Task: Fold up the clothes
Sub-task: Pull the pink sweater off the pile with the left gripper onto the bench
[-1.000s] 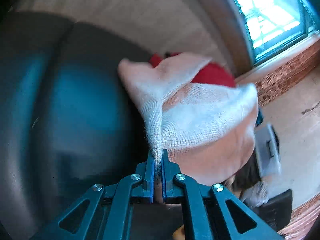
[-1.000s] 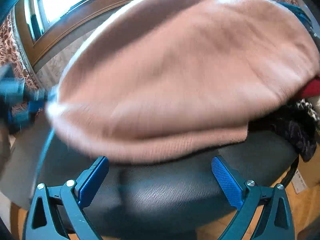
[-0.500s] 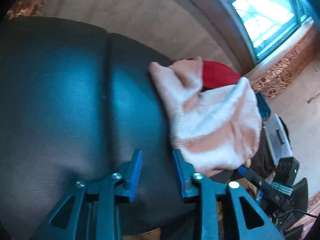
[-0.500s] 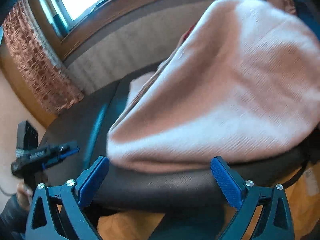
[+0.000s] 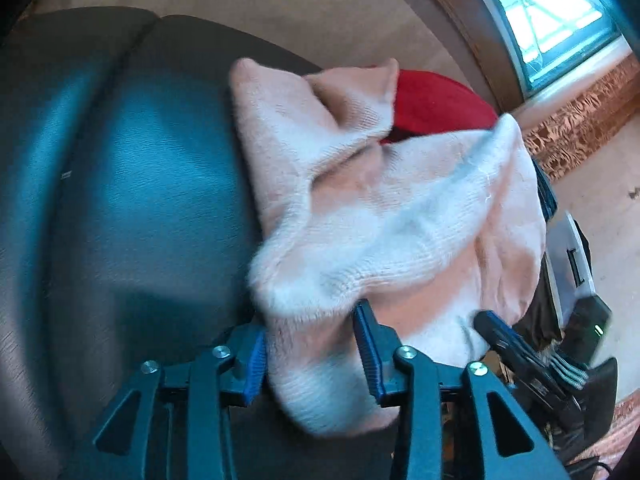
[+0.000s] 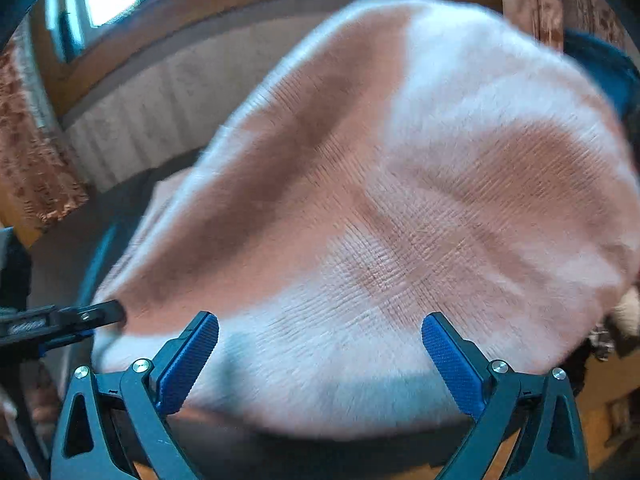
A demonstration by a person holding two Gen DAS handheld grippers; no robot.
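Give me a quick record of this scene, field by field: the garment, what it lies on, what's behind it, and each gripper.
garment: pink knit sweater, crumpled
surface: dark leather seat
behind garment: red cloth, partly covered by the sweater
left gripper: jaws have just been closing, a fold of the sweater's edge between them
right gripper: wide open, over the sweater, gripping nothing
background: window, patterned curtain

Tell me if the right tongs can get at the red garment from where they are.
Probably not directly. The right tongs stand open over the pink knit garment, which fills their view. From the left wrist, the red garment lies behind and partly under that pink one, so it would need moving first.
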